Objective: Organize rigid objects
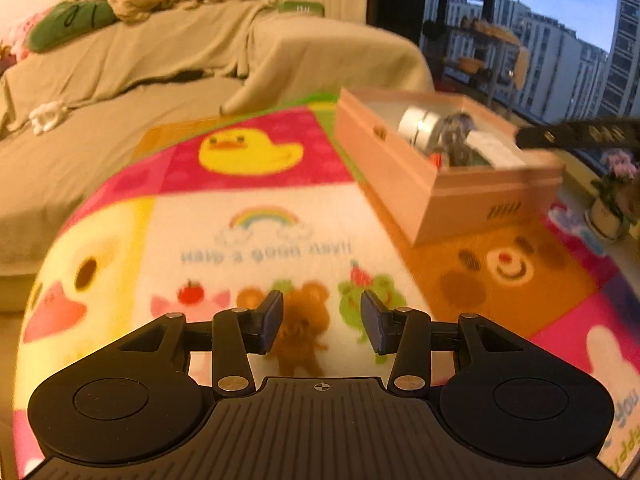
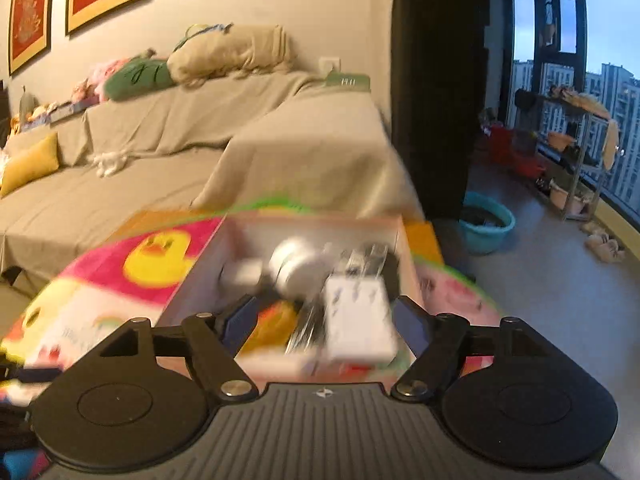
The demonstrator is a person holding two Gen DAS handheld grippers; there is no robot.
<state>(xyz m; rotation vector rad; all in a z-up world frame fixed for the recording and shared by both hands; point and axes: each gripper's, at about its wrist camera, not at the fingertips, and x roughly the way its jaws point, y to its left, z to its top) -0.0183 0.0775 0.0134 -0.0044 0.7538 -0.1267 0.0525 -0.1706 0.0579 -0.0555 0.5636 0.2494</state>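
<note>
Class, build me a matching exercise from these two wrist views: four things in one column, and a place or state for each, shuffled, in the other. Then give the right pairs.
Column one:
1. left gripper
2. right gripper
3. pink box
4. green cushion

Column two:
A. on top of the covered sofa's backrest
B. open, over bare mat with cartoon animals
C. open, over the box's contents
D. stands on the colourful mat, holding several items

Pairs: 1-B, 2-C, 3-D, 4-A
</note>
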